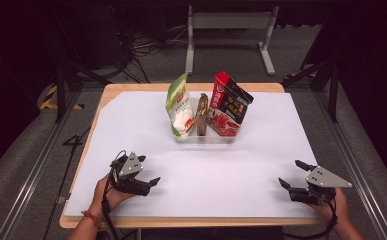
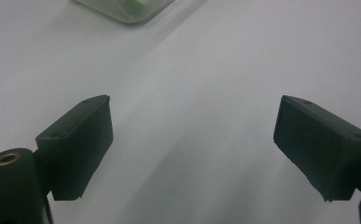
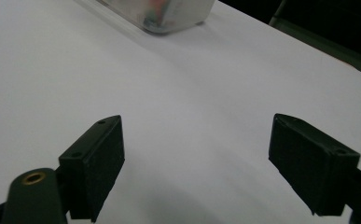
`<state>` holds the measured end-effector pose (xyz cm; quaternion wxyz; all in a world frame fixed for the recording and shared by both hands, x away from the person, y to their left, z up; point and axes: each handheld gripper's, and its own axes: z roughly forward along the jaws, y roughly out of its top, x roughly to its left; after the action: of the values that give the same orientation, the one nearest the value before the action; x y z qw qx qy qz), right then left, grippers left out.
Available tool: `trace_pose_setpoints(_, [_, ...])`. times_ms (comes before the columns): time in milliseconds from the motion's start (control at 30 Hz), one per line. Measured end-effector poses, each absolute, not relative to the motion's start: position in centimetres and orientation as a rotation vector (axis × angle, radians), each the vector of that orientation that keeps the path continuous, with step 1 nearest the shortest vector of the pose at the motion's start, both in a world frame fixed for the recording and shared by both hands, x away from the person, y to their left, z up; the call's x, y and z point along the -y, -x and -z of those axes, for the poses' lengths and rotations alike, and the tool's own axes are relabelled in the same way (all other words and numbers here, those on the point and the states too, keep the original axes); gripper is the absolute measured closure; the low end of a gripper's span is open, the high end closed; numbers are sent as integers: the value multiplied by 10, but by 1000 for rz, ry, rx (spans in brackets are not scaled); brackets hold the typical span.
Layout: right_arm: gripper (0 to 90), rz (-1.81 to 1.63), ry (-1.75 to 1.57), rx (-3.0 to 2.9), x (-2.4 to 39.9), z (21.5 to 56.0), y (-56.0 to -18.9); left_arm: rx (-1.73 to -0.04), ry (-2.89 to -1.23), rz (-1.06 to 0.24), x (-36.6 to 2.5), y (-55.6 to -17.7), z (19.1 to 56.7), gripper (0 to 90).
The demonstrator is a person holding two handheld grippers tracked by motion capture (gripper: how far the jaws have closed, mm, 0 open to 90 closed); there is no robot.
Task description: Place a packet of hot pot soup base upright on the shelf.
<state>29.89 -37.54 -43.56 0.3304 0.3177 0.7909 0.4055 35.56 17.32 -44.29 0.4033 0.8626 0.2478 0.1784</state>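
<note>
Both grippers, left (image 1: 148, 171) at seven o'clock and right (image 1: 290, 175) at five, rested spread and empty; upright snack packets (image 1: 229, 105) in the clear tray (image 1: 204, 138) at twelve could topple if nudged.

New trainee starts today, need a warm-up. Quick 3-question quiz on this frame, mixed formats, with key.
1. True or false: the left gripper is shut on a packet.
2. Multiple choice: where do the three packets stand? A) flat on the white sheet B) upright in the clear bin C) in the right gripper
3. Fill in: the packet at the bin's left end is the ____ one, and the red packet is at its right end.

Key:
1. False. Both grippers are open and empty, low over the sheet near the table's front edge.
2. B
3. Green: the green packet, with a brown packet between the two.
</note>
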Motion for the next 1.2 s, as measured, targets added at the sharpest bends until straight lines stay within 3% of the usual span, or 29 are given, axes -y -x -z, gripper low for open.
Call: trace_pose_setpoints(1200, [209, -1106, -931, -1978, 387, 429, -292, -594, -2163, -462, -172, -353, 439, 125])
